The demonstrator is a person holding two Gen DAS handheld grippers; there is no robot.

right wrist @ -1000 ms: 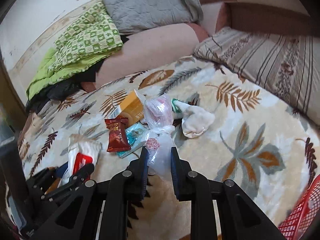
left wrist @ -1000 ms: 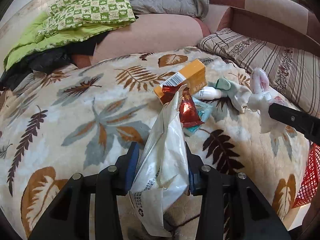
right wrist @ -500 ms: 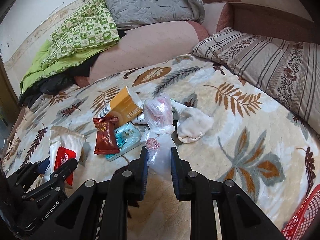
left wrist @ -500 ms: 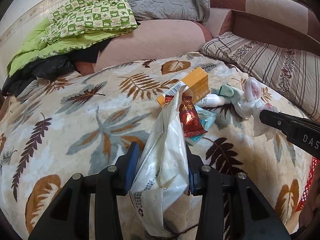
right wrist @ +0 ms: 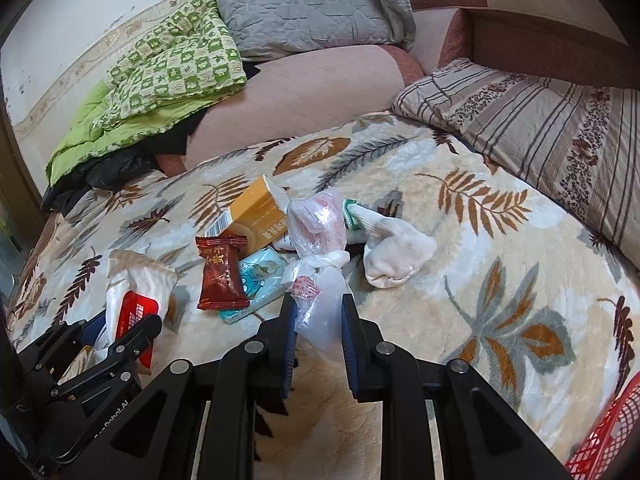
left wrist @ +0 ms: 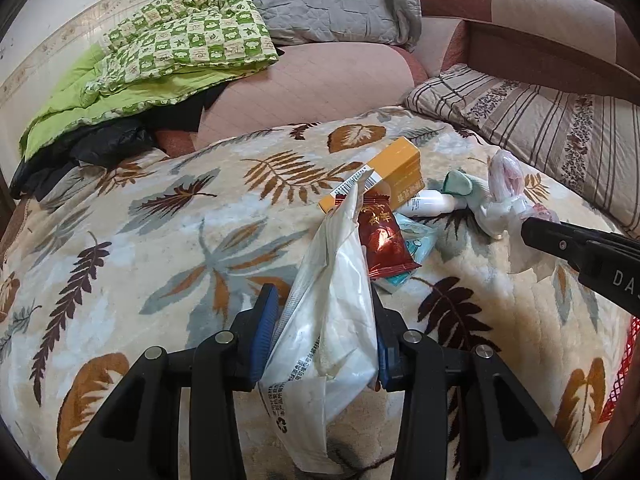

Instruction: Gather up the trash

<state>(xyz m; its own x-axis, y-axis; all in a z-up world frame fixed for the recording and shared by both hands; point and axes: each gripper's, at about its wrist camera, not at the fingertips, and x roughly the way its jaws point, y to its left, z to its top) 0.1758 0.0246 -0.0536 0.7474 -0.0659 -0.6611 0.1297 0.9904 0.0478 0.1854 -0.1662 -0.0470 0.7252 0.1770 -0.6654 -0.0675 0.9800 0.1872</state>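
Our left gripper [left wrist: 324,320] clamps a white wrapper [left wrist: 332,320] with small unreadable print; our right gripper [right wrist: 318,312], lower centre, pinches a clear bag [right wrist: 320,300].

Open leaf-patterned blanket [left wrist: 152,240] from 8 to 11 o'clock in the left wrist view gives free passage. At 12 to 2 o'clock a clutter blocks the way: orange box [left wrist: 384,176], red snack wrapper [left wrist: 382,240], white sock [right wrist: 394,254]. Striped pillow [right wrist: 540,136] bounds 2 o'clock; red mesh basket [right wrist: 608,444] closes 4 o'clock in the right wrist view.
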